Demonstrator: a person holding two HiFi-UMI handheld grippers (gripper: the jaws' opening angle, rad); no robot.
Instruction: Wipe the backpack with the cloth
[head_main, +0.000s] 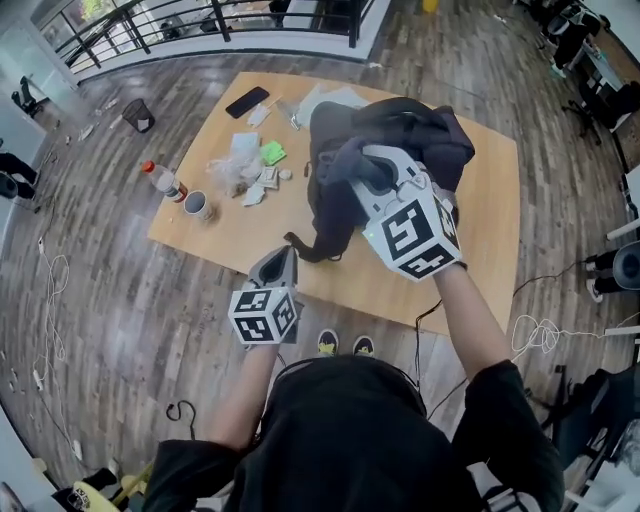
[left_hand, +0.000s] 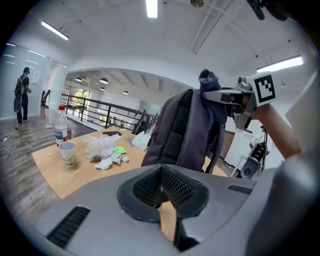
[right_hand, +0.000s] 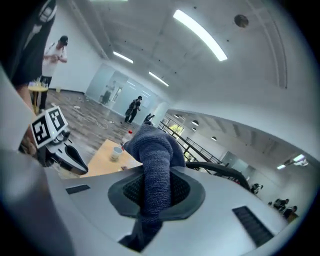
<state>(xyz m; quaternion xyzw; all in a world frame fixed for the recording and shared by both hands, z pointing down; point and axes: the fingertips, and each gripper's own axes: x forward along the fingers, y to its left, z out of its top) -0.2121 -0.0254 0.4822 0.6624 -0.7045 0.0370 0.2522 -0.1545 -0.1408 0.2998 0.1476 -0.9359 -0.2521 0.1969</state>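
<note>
My right claw (head_main: 372, 168) pinches the grey-blue cloth (right_hand: 152, 165), its bunched end just ahead of the jaws at the top of the dark backpack (left_hand: 175, 130), which stands on the wooden table (head_main: 470, 240) below that claw, while my left claw (left_hand: 162, 192), pressed together and empty, hovers near the backpack's side.

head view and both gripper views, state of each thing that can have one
backpack: stands upright on the table
right gripper: shut on cloth
cloth: clamped, at the backpack's top
left gripper: shut, empty
bottle: upright, red cap on
paper cup: upright
phone: flat, screen dark
</note>
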